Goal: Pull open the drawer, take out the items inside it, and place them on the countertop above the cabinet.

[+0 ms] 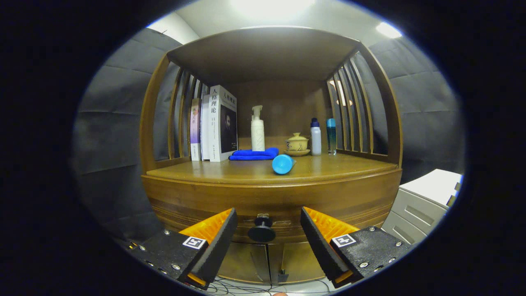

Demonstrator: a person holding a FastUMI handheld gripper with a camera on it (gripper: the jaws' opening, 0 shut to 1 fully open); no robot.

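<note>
While the drawer sits flush under the desk | fingers spread wide, knob between them, untouched | blue bottle lies on desk | any grip should centre on knob, pull straight.

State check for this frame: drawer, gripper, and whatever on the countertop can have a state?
Drawer: closed.
Knob: between the fingers, untouched.
Gripper: open.
Blue bottle: lying on its side.
Spray bottle: upright.
Lidded cup: lid on.
Cloth: folded.
Books: standing.
</note>
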